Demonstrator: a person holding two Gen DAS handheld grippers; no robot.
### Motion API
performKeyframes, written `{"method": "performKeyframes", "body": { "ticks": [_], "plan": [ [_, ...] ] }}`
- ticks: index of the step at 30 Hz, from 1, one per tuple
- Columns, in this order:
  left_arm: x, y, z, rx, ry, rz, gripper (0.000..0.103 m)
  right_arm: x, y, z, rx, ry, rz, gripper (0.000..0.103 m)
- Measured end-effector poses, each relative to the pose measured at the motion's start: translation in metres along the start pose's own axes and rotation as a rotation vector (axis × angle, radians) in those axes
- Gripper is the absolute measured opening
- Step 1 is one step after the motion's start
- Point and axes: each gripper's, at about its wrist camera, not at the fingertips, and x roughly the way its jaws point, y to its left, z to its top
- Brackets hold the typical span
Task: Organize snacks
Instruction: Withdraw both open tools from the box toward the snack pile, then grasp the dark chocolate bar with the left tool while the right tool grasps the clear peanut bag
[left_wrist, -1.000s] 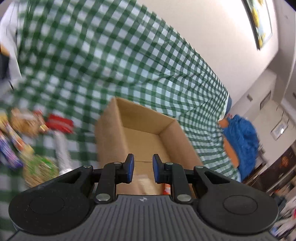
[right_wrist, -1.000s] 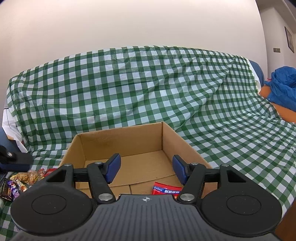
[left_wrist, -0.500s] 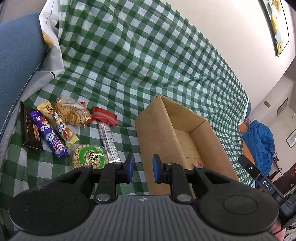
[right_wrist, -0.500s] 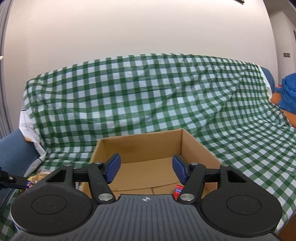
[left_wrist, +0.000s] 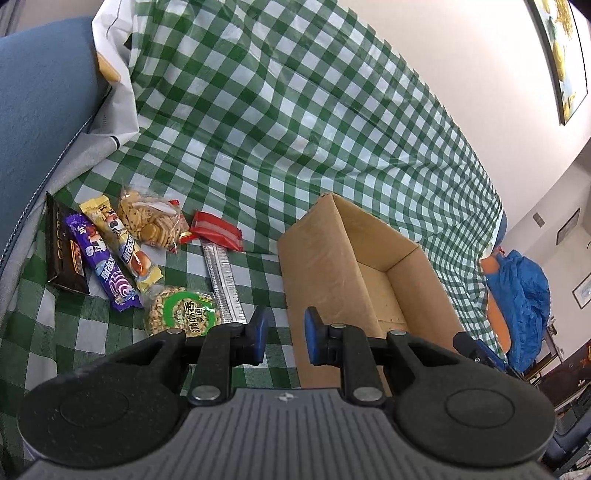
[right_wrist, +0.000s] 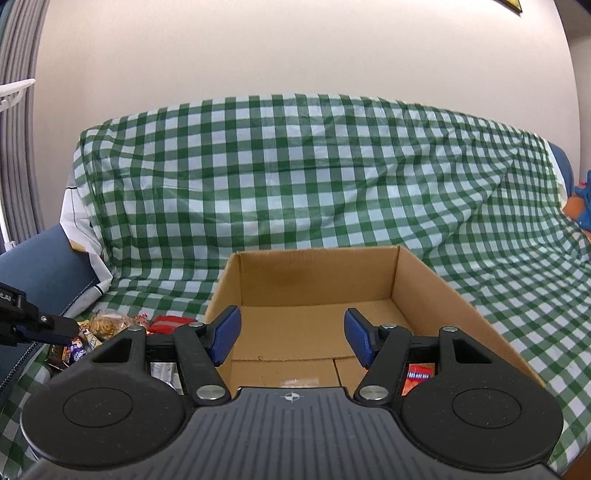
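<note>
An open cardboard box (left_wrist: 325, 273) stands on a green checked cloth; it also shows in the right wrist view (right_wrist: 317, 280), with a red snack pack (right_wrist: 417, 376) inside at its near right. Left of the box lie several snacks: a green round-label pack (left_wrist: 183, 312), a silver bar (left_wrist: 221, 280), a red pack (left_wrist: 218, 232), a bag of biscuits (left_wrist: 151, 219), a yellow bar (left_wrist: 122, 243), a purple bar (left_wrist: 103, 267) and a dark bar (left_wrist: 64, 251). My left gripper (left_wrist: 282, 334) is empty, its jaws narrowly apart, above the cloth beside the box's left wall. My right gripper (right_wrist: 291, 339) is open and empty over the box's near edge.
A blue cushion (left_wrist: 40, 118) and white cloth (left_wrist: 114, 96) lie at the left. A blue bundle (left_wrist: 524, 295) sits at the far right. The checked cloth drapes up over a sofa back (right_wrist: 295, 177). The left gripper's body (right_wrist: 22, 321) shows at the left of the right wrist view.
My left gripper has swung left, from facing the box to facing the snack pile and the box's left wall. My right gripper has shifted slightly left over the box. Neither gripper's opening changed.
</note>
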Motion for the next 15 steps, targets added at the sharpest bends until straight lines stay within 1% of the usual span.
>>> {"method": "performKeyframes", "body": {
  "ticks": [2,7,10,12,15],
  "plan": [
    [0.001,0.005,0.0,-0.012,-0.004,0.013,0.022,0.002,0.0,0.0,0.008,-0.001,0.002,0.064],
    [-0.002,0.022,0.001,-0.052,-0.062,0.083,0.022,0.003,0.012,-0.003,-0.032,-0.017,0.01,0.064],
    [-0.006,0.036,0.003,-0.083,-0.106,0.152,0.022,0.002,0.027,-0.007,-0.097,-0.047,0.033,0.064],
    [-0.009,0.047,0.004,-0.119,-0.14,0.213,0.022,0.001,0.038,-0.01,-0.147,-0.074,0.055,0.064],
    [-0.01,0.069,0.005,-0.188,-0.167,0.263,0.022,0.001,0.055,-0.01,-0.187,-0.109,0.074,0.063]
  ]
}}
